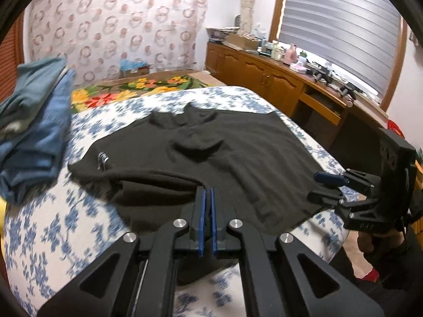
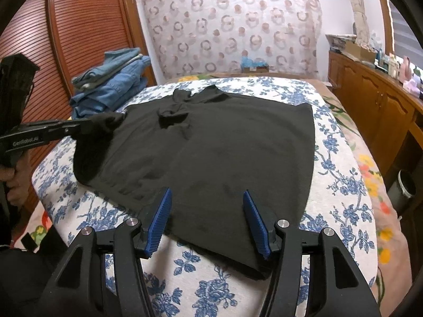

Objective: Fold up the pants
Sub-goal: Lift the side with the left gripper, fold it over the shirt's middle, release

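Right wrist view: the black pants (image 2: 211,153) lie spread flat across the middle of the bed (image 2: 343,185), a broad matte sheet of soft knit with a bunched knot of cloth toward the far end and a small pale label near one edge in the other view. One corner at the left side is lifted off the cover, pinched in the left gripper (image 2: 87,128), whose jaws are pressed together on the fabric; that raised corner looks like the start of a fold carried across the garment. The right gripper (image 2: 207,216) hangs over the near hem with its ribbed blue pads (image 2: 158,227) spread wide and nothing between them, probably placed to take the near corner or to steady the cloth while the other side travels. The limp fabric drapes in a slack curve from the pinch, so it should follow readily but may crease. The bed cover is white with a blue floral print, stretched smooth. At the far left of the bed sits a stack of blue clothes (image 2: 113,84), denim and softer cloth, likely already folded and set aside. Beyond stand a slatted wooden door (image 2: 79,26) and wooden cabinets (image 2: 370,100).
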Demonstrator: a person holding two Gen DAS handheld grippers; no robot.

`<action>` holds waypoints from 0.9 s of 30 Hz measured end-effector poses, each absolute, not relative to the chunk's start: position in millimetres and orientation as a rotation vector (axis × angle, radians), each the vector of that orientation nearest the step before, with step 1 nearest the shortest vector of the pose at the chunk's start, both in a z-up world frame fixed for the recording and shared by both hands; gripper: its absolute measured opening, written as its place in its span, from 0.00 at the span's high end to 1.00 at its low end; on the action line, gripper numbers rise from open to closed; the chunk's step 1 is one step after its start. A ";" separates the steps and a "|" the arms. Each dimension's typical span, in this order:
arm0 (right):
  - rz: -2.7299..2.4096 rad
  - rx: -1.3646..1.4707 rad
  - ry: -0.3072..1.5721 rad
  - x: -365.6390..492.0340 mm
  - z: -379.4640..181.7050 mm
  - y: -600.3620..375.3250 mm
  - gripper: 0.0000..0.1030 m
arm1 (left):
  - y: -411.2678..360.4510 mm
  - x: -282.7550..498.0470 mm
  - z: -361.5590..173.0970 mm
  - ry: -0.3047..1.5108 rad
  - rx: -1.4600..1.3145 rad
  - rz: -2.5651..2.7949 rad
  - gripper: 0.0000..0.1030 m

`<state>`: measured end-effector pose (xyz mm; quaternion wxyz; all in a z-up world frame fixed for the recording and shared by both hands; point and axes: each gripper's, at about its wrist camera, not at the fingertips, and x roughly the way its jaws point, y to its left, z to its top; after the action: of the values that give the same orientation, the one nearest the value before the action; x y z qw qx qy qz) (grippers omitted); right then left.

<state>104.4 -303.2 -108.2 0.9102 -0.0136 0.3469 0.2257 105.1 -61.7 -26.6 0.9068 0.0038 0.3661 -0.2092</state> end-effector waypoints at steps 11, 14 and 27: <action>0.443 -0.012 0.696 100.2 -104.9 -320.5 0.44 | -113.3 119.4 -11.8 0.744 0.055 -0.528 1.00; 0.437 -0.005 0.691 99.1 -103.6 -324.4 0.44 | -127.9 121.2 -5.9 0.737 0.069 -0.555 1.00; 0.423 0.007 0.683 97.0 -101.4 -333.4 0.44 | -134.2 126.9 -6.5 0.745 0.084 -0.472 0.84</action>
<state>97.0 -333.4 -101.4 0.9204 0.0033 0.3323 0.2057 126.9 -134.2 -6.5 0.9035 0.0405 0.3603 -0.2283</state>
